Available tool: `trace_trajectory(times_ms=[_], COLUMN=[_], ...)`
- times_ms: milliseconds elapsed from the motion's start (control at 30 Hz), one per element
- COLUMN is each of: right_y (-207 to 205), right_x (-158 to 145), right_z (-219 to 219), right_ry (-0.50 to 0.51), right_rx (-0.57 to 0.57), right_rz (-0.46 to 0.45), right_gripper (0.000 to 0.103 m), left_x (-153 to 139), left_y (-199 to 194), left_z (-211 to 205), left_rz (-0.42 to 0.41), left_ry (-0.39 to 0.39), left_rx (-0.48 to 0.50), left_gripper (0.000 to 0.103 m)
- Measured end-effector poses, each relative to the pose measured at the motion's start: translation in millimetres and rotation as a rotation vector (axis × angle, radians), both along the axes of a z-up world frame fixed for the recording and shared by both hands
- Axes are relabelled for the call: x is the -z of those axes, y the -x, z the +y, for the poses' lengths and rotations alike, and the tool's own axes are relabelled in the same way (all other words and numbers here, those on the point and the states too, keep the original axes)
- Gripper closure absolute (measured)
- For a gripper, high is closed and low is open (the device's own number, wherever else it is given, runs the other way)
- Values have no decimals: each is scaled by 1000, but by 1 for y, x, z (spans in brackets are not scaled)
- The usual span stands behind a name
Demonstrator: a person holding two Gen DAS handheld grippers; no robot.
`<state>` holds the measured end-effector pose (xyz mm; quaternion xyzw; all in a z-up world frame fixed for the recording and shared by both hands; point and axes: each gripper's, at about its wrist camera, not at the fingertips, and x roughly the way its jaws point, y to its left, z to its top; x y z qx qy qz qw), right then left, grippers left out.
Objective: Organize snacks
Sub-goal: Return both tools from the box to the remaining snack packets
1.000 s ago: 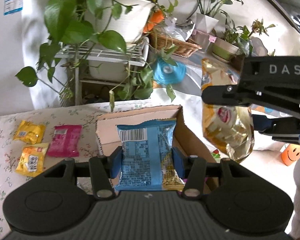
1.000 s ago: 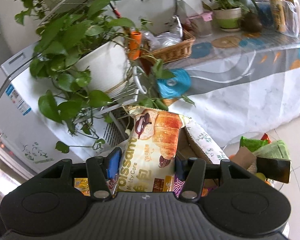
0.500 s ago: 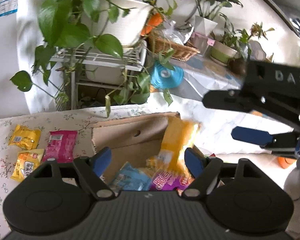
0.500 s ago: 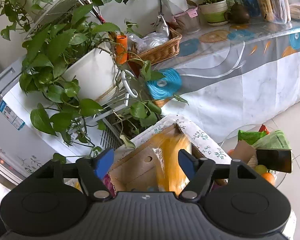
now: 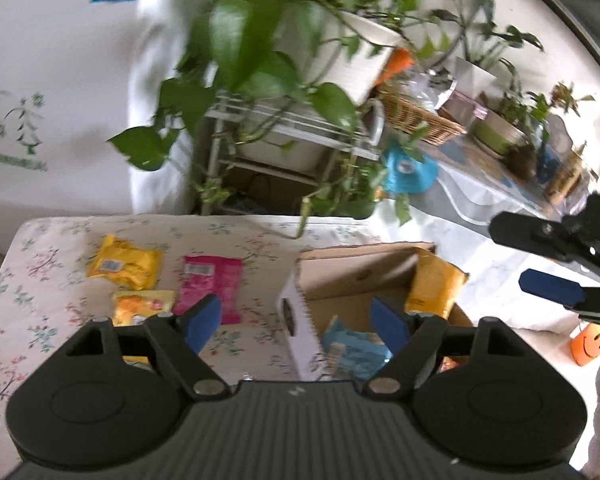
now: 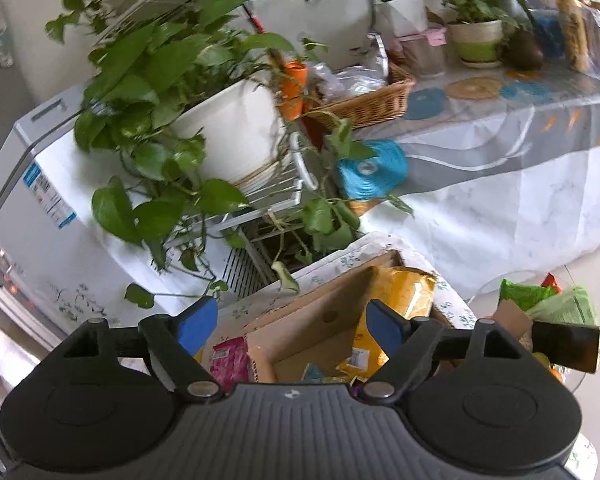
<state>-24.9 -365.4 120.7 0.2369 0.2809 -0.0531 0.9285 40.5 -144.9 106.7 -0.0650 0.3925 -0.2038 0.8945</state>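
Note:
A cardboard box (image 5: 364, 276) stands on the floral table and holds a blue packet (image 5: 350, 350) and a yellow croissant bag (image 5: 432, 288) leaning on its right wall. My left gripper (image 5: 296, 322) is open and empty above the box's left wall. Two yellow packets (image 5: 124, 264) and a pink packet (image 5: 212, 286) lie on the cloth to the left. My right gripper (image 6: 292, 326) is open and empty above the box (image 6: 320, 320); the yellow bag (image 6: 396, 300) and pink packet (image 6: 230, 362) show below it. The right gripper also shows at the left wrist view's right edge (image 5: 556, 276).
A potted vine (image 5: 284, 60) on a white wire rack (image 5: 284, 136) hangs over the table's far edge. A wicker basket (image 6: 364, 104) and plant pots stand on a side table to the right. A bag of groceries (image 6: 548, 312) sits on the floor at right.
Both grippers opened and let go: the blue packet and the croissant bag dropped into the box. Both grippers then pulled back and swung left.

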Motion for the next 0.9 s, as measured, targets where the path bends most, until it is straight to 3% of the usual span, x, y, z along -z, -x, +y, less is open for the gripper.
trace_trajectory(times_ms=[500, 900], right_y=[-11, -17], right_x=[2, 14], right_z=[40, 81], right_ry=[97, 165], right_rx=[-153, -320], right_rz=[-9, 6], right_gripper=[13, 13], left_x=[7, 31], left_y=[-18, -32], left_z=[69, 107], left_rz=[19, 51], left_ry=[-31, -137], left_rx=[-113, -112], left_gripper=[21, 21])
